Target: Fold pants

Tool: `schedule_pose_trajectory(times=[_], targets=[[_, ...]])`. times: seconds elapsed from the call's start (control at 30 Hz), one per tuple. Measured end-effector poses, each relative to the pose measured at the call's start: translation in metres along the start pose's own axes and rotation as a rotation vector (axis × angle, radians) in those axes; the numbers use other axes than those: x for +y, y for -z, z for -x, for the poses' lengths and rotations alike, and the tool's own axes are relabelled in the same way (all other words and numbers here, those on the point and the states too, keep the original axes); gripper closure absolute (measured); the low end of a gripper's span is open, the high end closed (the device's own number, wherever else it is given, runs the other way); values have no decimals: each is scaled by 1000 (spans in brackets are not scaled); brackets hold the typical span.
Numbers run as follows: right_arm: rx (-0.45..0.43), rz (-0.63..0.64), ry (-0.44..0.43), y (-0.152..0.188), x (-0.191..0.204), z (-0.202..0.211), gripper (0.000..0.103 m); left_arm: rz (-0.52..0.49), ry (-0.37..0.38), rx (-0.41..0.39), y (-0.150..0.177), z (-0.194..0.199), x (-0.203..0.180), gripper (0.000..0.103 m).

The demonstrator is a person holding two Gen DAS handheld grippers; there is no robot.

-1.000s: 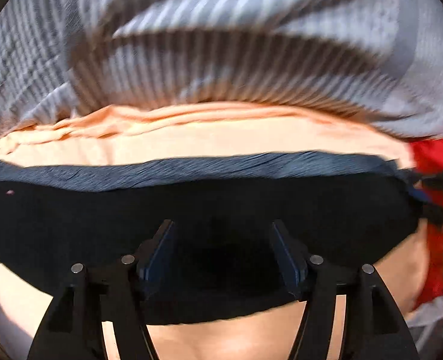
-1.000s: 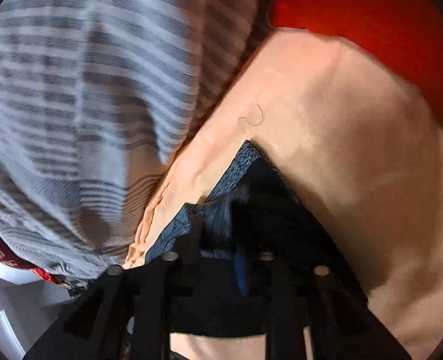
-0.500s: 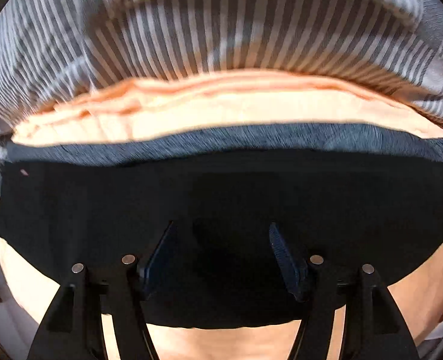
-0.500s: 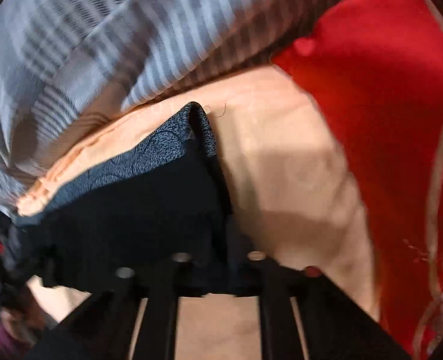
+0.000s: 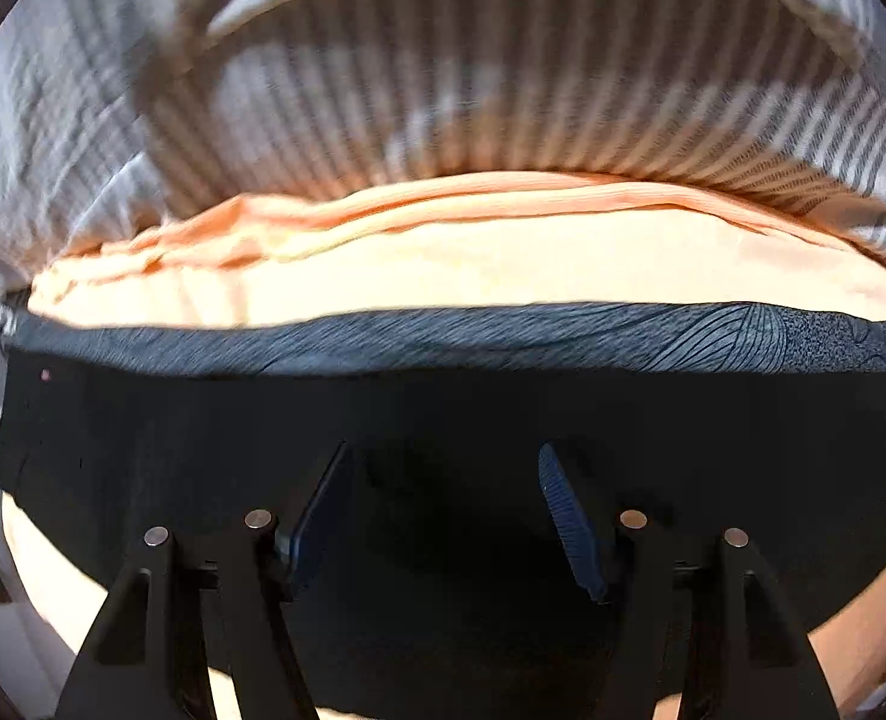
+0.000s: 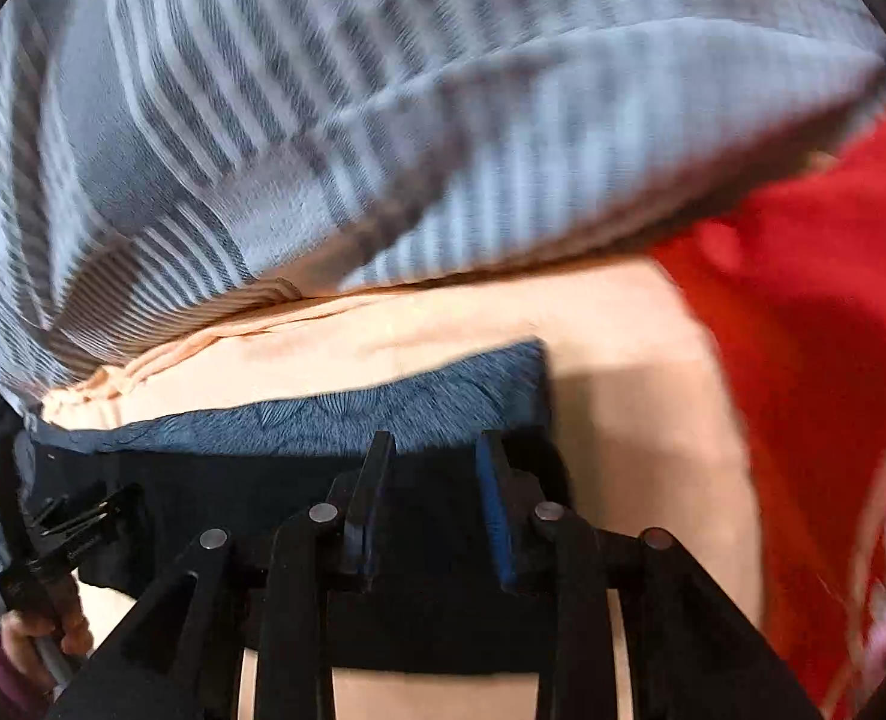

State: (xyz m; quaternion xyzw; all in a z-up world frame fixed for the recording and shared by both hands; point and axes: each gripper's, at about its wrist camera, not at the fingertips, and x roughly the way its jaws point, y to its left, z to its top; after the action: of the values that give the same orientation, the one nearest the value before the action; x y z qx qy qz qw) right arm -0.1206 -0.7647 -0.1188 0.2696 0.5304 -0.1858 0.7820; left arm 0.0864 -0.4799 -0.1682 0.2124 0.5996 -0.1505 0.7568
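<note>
Pants (image 5: pixel 443 420): dark, lying flat in a folded band on a peach sheet (image 5: pixel 472 267), patterned blue edge (image 5: pixel 502 336) along the far side.
Bedding behind: striped grey-white cover (image 5: pixel 502 90) bunched just beyond the sheet; red cloth (image 6: pixel 814 330) to the right in the right wrist view.
Left gripper (image 5: pixel 443 516): fingers (image 5: pixel 568 516) spread wide over the middle of the dark fabric, nothing pinched between them.
Right gripper (image 6: pixel 434 498): poised at the band's right end, fingers opening, dark cloth showing in the gap but apparently not pressed; blurred frame, so contact hard to confirm.
Other hand: seen at lower left of the right wrist view, wrapped on the left tool's handle (image 6: pixel 41 618).
Risk, snagging: fabric possibly clinging to a pad and lifting with it, undoing the fold at that corner.
Risk, skew: uneven pressing or dragging by the left gripper likely to shift the band on the soft sheet and misalign the edges.
Risk, bedding: sheet easily grabbed along with the pants.
</note>
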Motion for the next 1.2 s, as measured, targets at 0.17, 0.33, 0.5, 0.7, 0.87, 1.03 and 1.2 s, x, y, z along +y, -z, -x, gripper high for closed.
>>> schedule_pose_trajectory(times=[0.17,0.33,0.5,0.7,0.87,1.03,1.2], targets=[[15,-184,-4,-1,-38,-19,103,8,25,11,6,-2,5,37],[3,-139,-10,17,-20,17,89,25,11,7,21,15,37,37],[52,-65,-93,62,43,19,83,60,-51,-15,28,30,87,37],[99,5,-140,91,119,-6,83,97,-112,-36,14,21,156,37],[105,12,-112,87,172,-48,83,38,-144,10,-15,-44,180,37],[51,22,-151,74,213,-49,83,81,-87,-12,-32,-60,195,37],[57,32,-237,40,272,-94,83,55,-56,-57,-36,-71,211,30]])
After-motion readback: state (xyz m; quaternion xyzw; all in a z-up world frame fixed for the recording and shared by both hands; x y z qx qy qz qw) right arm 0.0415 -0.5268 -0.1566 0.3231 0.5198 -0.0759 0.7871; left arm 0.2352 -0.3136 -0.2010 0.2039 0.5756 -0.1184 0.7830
